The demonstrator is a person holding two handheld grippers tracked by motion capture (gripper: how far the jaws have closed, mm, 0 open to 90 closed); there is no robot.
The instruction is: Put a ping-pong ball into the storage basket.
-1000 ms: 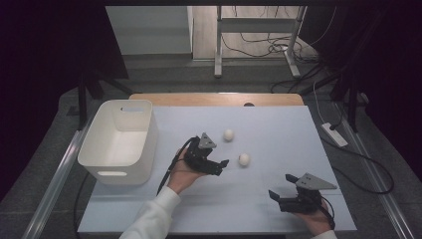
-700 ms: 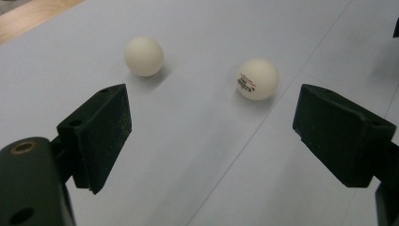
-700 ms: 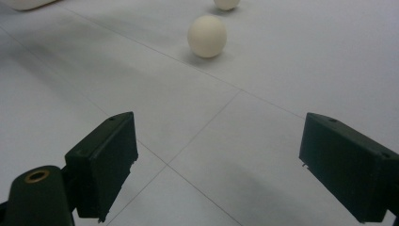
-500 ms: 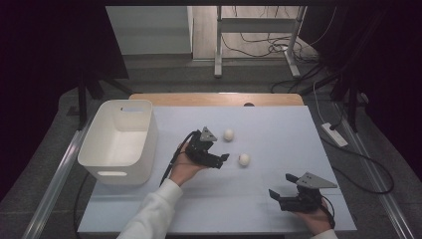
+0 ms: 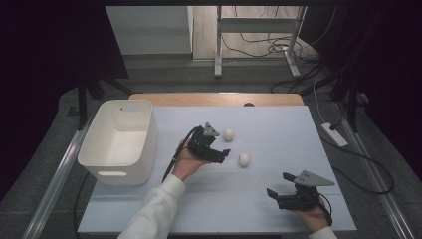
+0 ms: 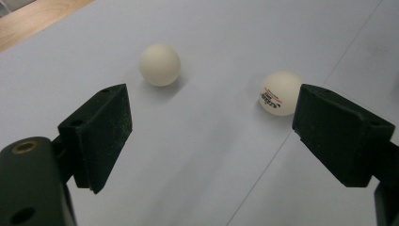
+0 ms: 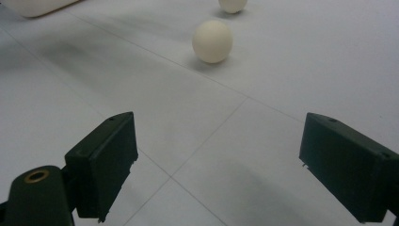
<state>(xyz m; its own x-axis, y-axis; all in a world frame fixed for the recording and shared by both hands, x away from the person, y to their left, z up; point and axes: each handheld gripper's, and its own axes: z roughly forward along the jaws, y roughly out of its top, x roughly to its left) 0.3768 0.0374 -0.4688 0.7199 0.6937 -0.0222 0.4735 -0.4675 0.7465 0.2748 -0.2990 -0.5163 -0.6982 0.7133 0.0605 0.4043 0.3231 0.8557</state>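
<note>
The left gripper [image 5: 222, 153], jaws spread wide, hovers between two small cream table-tennis balls [image 6: 160, 65] [image 6: 281, 92] on the pale blue table [image 5: 278, 124], and a clumsy nudge could send either one rolling away.

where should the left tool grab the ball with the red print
Across its widest middle, one jaw each side. The printed ball is round and sits free on the table, apart from the plain ball. The open left tool probably best slides in low from its own side.
</note>
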